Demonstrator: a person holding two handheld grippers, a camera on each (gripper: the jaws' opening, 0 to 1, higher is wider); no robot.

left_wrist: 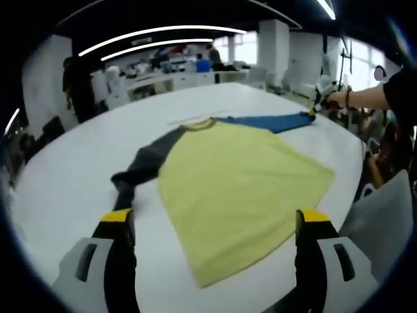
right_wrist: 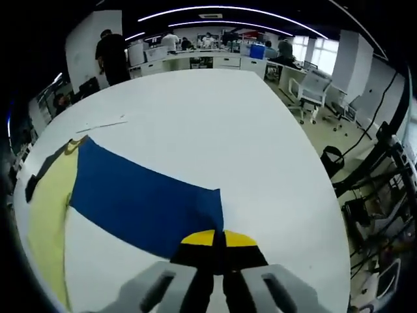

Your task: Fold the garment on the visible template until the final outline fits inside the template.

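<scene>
Right tongs (right_wrist: 218,238) pinch blue sleeve (right_wrist: 146,202) (flat, matte) | left tongs (left_wrist: 215,218) spread | yellow shirt (left_wrist: 238,189) smooth

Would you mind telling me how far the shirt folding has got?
Early stage. The shirt's yellow body lies spread flat on the white table, with no fold showing. In hand: the right gripper is shut on the blue sleeve, stretched outward. The left gripper is open, holding nothing. Both sleeves and the body remain to fold.

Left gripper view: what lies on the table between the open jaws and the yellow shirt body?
Nothing: bare white table separates the left gripper from the yellow shirt body, whose hem reaches down between the jaws.
</scene>
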